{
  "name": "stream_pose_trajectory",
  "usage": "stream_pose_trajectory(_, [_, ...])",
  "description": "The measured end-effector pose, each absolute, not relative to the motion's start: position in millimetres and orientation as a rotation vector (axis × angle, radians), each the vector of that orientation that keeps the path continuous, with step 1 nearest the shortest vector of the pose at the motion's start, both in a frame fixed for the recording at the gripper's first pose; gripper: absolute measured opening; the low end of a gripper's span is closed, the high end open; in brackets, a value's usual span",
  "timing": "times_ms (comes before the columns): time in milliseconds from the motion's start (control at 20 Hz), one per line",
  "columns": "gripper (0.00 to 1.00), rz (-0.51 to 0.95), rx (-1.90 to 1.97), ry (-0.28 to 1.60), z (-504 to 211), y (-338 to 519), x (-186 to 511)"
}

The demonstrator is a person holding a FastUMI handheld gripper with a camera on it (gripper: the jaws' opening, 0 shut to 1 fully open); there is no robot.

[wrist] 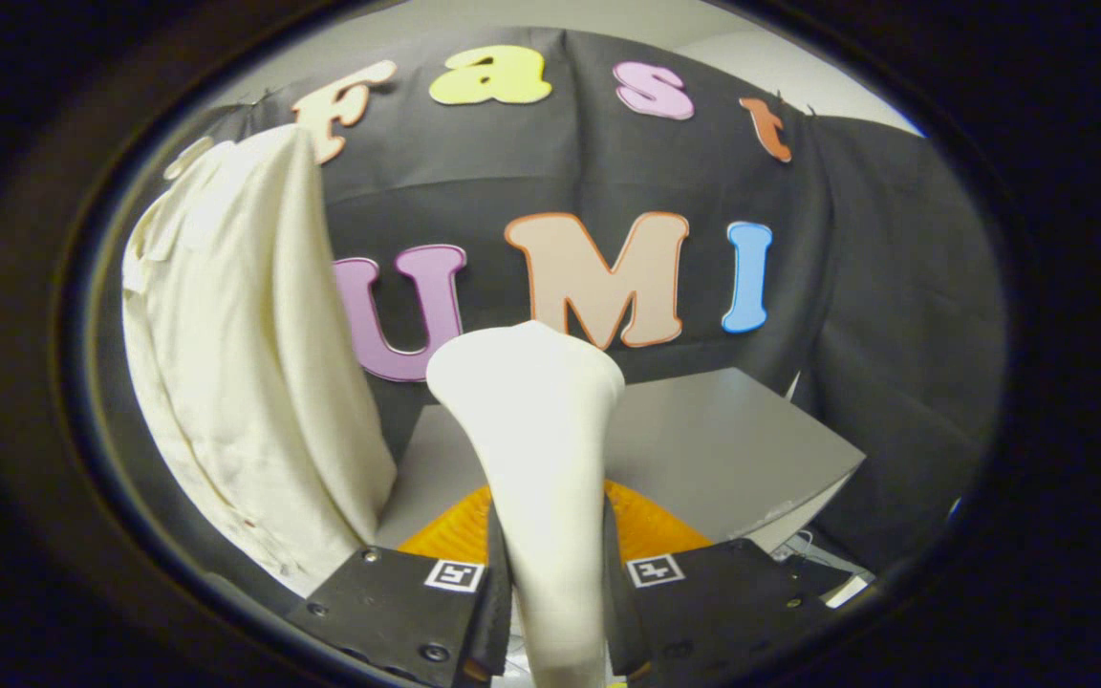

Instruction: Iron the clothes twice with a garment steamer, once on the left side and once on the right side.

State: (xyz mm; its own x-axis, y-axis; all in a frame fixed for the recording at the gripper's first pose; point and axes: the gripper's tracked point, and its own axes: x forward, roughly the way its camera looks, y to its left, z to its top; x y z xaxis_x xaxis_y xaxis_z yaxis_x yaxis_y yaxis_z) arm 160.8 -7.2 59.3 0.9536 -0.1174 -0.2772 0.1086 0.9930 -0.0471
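1. The gripper [555,583] is clamped on the garment steamer [536,459]: both fingers press against the sides of the steamer's pale, narrow handle, which fills the gap between them.

2. The steamer stands roughly upright in the grip. Its handle rises from between the fingers and widens into a rounded, cream-coloured head that sits above and just ahead of the fingertips, leaning slightly toward the right.

3. The shirt [245,373], an off-white garment, hangs against the dark booth wall [895,287] to the left of the fingers and beyond them. Its folds fall in long vertical creases, and its lower hem reaches down close to the left finger.

4. A clear gap of dark cloth separates the steamer's head from the nearest edge of the shirt; the two are not touching.

5. A grey table [732,430] lies beyond the fingers, behind the steamer and stretching away to the right, its far edge meeting the booth wall.

6. An orange ribbed mat [651,530] rests on the near part of the table, showing on either side of the steamer's handle, just ahead of the fingers.

7. Each finger carries a small square black-and-white marker [455,575] on its upper face, close beside the handle.
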Motion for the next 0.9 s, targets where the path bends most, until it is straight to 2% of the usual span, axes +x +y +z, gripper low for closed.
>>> stream_pose_trajectory(450, [0.40,0.104,-0.054,0.119,78,154,43])
stream_pose_trajectory(600, [0.40,0.153,0.002,0.059,72,196,37])
stream_pose_trajectory(900, [0.39,0.196,-0.036,0.079,38,245,54])
